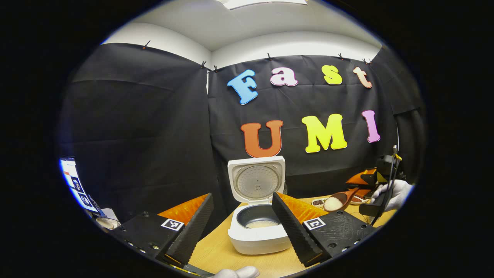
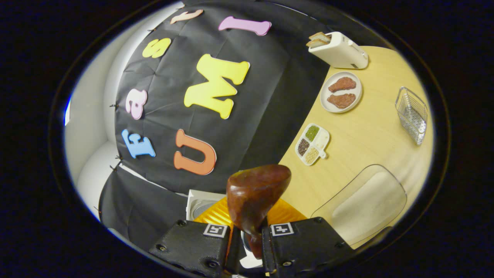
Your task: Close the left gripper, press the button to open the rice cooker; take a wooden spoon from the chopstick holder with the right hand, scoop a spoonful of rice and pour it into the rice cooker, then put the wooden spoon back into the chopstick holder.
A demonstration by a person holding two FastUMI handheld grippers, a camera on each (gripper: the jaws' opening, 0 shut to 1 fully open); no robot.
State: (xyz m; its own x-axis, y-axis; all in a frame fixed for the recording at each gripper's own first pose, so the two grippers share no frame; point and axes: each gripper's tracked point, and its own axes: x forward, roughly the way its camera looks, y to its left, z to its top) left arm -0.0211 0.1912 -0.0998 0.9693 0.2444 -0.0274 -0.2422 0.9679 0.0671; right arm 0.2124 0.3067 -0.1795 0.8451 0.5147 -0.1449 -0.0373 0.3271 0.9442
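The white rice cooker [image 1: 257, 235] stands open on the wooden table, lid [image 1: 256, 180] upright, a little rice in its pot [image 1: 259, 221]. My left gripper [image 1: 243, 229] hangs open just in front of it, one finger on each side and clear of it. Farther right, a gloved hand [image 1: 397, 192] holds my right gripper [image 1: 376, 195], which carries a wooden spoon [image 1: 339, 200] heaped with rice, level and to the right of the cooker. In the right gripper view that gripper [image 2: 249, 241] is shut on the spoon's handle, and the back of the spoon's bowl [image 2: 256, 193] faces me.
On the table [image 2: 370, 135] are a clear tub of rice [image 2: 364, 204], a divided dish of grains [image 2: 312, 143], a plate of meat [image 2: 341, 92], a toaster [image 2: 339, 50] and a clear slotted holder [image 2: 412, 114]. A screen [image 1: 77, 185] stands at the far left.
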